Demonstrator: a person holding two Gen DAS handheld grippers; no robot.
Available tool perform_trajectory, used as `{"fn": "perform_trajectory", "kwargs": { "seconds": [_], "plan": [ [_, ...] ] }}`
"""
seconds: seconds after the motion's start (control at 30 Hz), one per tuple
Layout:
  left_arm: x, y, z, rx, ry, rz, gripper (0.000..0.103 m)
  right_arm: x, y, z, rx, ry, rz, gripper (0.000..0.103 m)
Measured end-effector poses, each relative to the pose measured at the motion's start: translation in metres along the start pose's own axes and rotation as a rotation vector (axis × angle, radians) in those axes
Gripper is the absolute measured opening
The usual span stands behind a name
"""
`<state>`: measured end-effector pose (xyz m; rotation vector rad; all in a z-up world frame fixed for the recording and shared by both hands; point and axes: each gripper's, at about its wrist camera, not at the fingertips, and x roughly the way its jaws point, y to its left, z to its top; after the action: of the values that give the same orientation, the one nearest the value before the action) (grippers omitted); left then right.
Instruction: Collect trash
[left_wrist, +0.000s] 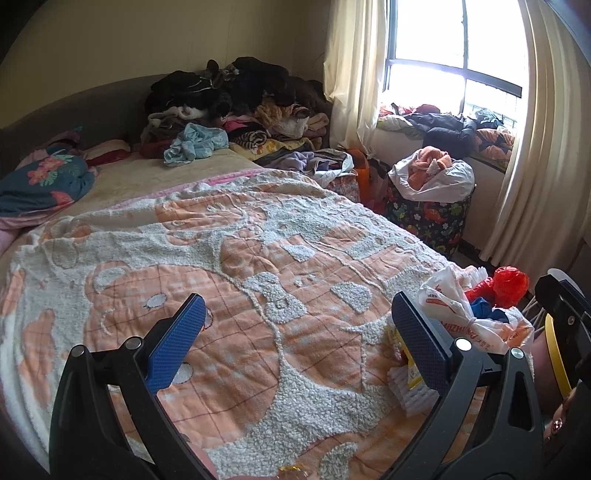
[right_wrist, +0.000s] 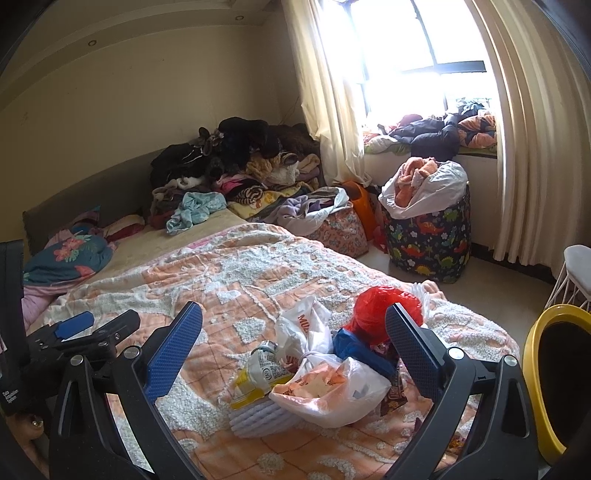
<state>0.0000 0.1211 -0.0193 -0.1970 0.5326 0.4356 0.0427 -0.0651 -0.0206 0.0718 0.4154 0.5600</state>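
A heap of trash lies on the orange and white bedspread (right_wrist: 258, 273) near the bed's right edge: a white plastic bag with orange print (right_wrist: 325, 391), a yellow and white wrapper (right_wrist: 258, 373), a red plastic bag (right_wrist: 384, 302) and a blue bag (right_wrist: 354, 343). My right gripper (right_wrist: 291, 347) is open, its jaws standing either side of the heap, just short of it. My left gripper (left_wrist: 295, 332) is open and empty over the bedspread (left_wrist: 221, 258), with the white bag (left_wrist: 476, 317) and red bag (left_wrist: 509, 280) just beyond its right finger. The left gripper also shows in the right wrist view (right_wrist: 92, 325).
A yellow-rimmed bin (right_wrist: 554, 369) stands on the floor right of the bed. A dinosaur-print hamper (right_wrist: 432, 236) full of laundry stands by the window. Clothes are piled at the bed's head (right_wrist: 236, 158). A white wire stool (right_wrist: 576, 273) is at the far right.
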Motion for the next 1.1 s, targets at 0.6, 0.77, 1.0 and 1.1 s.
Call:
{"fn": "perform_trajectory", "kwargs": {
  "seconds": [0.6, 0.77, 1.0, 1.1],
  "plan": [
    [-0.007, -0.005, 0.002, 0.000, -0.009, -0.031, 0.093, -0.018, -0.014, 0.002, 0.040, -0.056, -0.033, 0.097],
    [-0.010, -0.006, 0.002, 0.001, -0.016, -0.039, 0.093, -0.026, -0.021, 0.003, 0.091, -0.100, -0.012, 0.097],
    [-0.012, -0.008, 0.004, 0.000, -0.021, -0.050, 0.093, -0.033, -0.035, 0.008, 0.166, -0.128, -0.011, 0.097],
    [-0.012, -0.008, 0.004, -0.001, -0.020, -0.050, 0.093, -0.036, -0.039, 0.008, 0.170, -0.122, -0.047, 0.097]
  ]
}}
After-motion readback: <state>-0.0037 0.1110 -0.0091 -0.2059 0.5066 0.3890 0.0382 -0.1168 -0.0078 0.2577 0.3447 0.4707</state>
